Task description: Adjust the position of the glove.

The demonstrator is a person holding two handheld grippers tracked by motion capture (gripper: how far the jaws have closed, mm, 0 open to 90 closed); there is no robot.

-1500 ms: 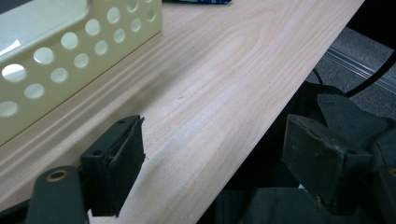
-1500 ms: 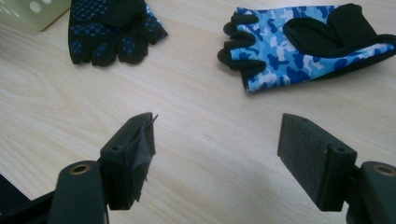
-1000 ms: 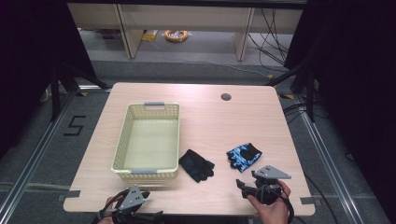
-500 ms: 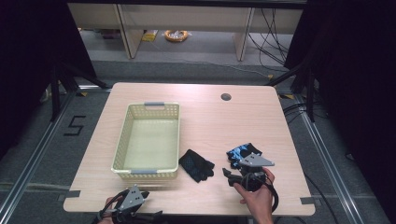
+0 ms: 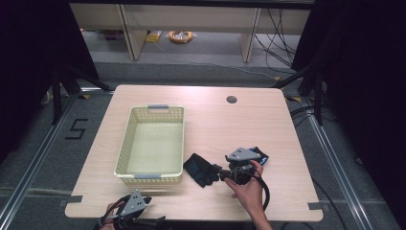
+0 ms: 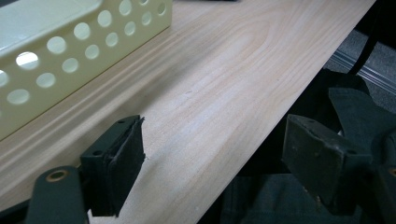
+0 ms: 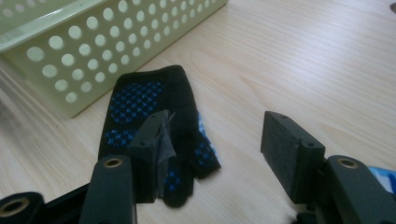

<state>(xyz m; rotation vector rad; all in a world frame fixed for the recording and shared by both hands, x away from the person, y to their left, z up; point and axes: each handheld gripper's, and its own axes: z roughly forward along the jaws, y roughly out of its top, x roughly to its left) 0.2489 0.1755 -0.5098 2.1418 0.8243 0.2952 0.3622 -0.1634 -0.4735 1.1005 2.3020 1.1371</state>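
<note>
While its jaws have just been closing, still spread, the right gripper (image 7: pixel 212 154) is held over the black glove (image 5: pixel 200 168) beside the basket (image 5: pixel 125 143); the left gripper (image 6: pixel 210 168) is spread at the table's front edge.

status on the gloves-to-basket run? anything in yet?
Nothing done: the basket holds nothing. In hand: the right gripper is at the black glove, its jaws have just been closing, one pad over the glove, no pinch yet. The blue glove lies behind that gripper on the table. The left gripper sits open at the near edge. Left, probably: both gloves.
</note>
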